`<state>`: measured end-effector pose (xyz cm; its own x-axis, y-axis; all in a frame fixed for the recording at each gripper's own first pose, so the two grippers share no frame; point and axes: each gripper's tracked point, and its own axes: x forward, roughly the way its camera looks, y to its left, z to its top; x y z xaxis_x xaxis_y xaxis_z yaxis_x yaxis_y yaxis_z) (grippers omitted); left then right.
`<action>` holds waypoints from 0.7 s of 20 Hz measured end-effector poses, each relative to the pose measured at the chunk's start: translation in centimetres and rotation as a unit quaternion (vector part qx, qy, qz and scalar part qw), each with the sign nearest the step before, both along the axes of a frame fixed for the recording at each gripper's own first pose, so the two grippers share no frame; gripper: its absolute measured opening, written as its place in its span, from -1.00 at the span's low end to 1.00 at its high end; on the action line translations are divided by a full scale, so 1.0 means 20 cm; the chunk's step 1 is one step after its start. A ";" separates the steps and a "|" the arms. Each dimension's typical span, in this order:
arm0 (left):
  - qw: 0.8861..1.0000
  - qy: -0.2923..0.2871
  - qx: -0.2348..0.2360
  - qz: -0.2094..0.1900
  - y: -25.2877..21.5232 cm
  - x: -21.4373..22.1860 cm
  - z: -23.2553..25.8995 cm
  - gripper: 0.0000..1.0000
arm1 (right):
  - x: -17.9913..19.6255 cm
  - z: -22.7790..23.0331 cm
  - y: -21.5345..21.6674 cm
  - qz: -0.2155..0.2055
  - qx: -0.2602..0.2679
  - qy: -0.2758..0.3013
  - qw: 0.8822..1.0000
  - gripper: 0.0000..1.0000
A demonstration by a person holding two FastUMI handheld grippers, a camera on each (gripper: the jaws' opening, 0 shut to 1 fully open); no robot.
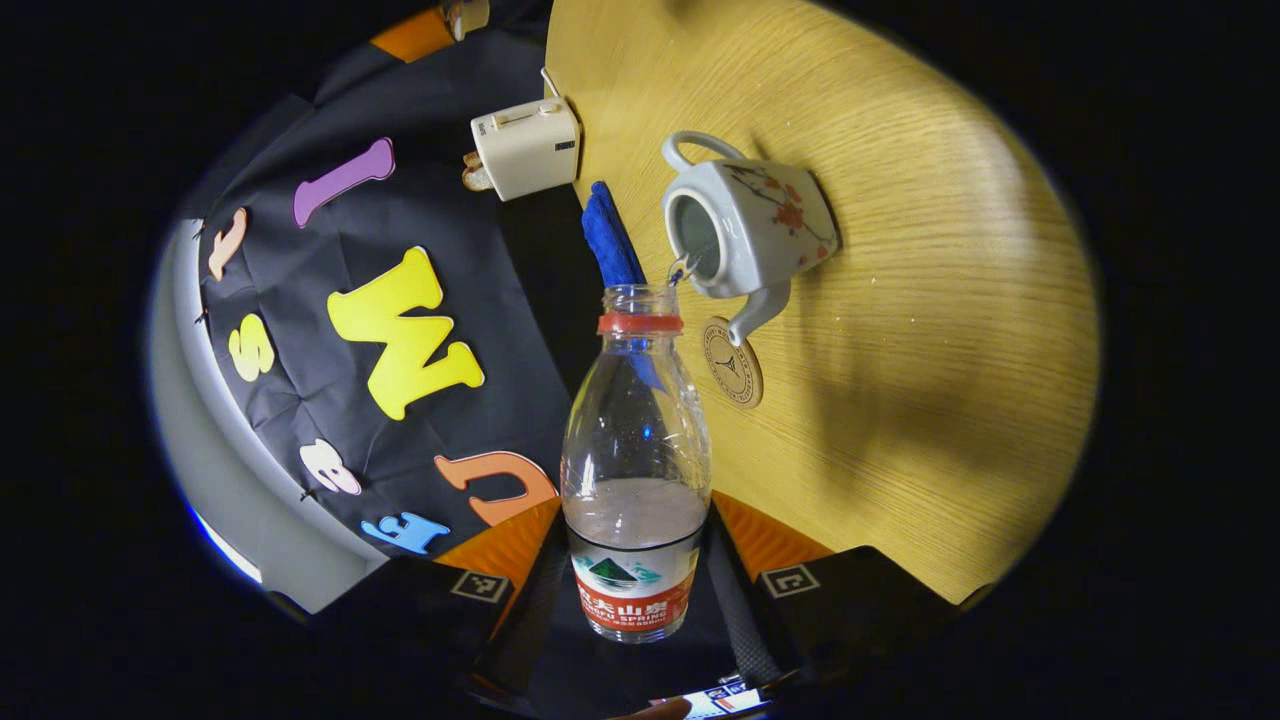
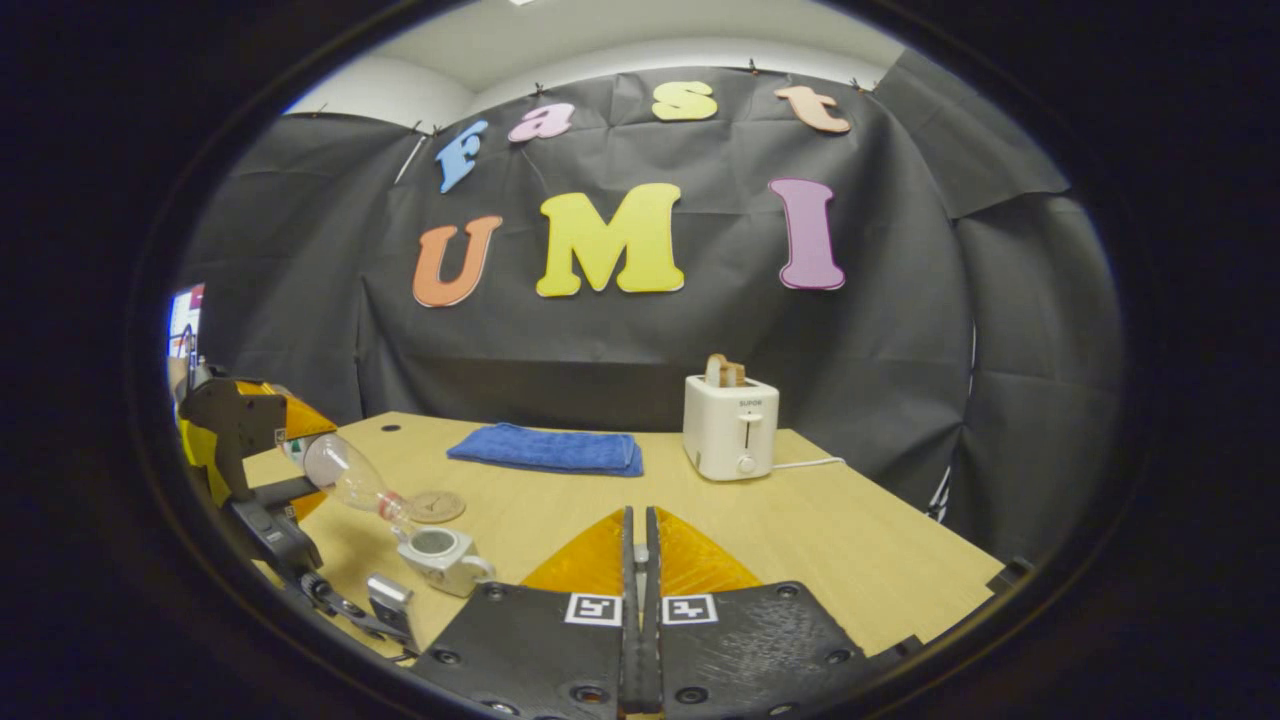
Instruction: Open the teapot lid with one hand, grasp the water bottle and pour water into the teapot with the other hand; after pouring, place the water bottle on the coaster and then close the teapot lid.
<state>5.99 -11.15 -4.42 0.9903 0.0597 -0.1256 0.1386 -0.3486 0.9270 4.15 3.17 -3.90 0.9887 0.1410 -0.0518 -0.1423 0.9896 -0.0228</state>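
While the left claw point(image 1: 636, 560) grips it, the water bottle point(image 1: 636, 450) tilts mouth-first toward the teapot point(image 1: 750, 225).

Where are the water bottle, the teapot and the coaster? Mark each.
water bottle point(image 1: 636, 450): left gripper view, on its clear body.
teapot point(image 1: 775, 215): left gripper view, on its flowered side.
coaster point(image 1: 735, 368): left gripper view, on its round top face.

Clear water bottle point(image 1: 636, 470), uncapped, tips mouth-down over the white floral teapot point(image 1: 748, 230); the teapot stands lidless, and the round coaster point(image 1: 732, 362) lies just beside its spout.
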 end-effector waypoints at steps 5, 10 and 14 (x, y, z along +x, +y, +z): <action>0.999 -0.009 0.033 -0.005 -0.03 0.00 0.03 0.53 | 0.00 0.00 -0.01 0.002 0.000 0.003 1.000 -1.00; 0.998 -0.016 0.064 -0.010 -0.08 0.01 0.08 0.52 | 0.01 -0.01 -0.01 0.005 -0.008 0.009 1.000 -1.00; 0.996 -0.020 0.091 -0.013 -0.12 -0.01 0.08 0.52 | 0.01 -0.01 -0.02 0.004 -0.020 0.011 1.000 -1.00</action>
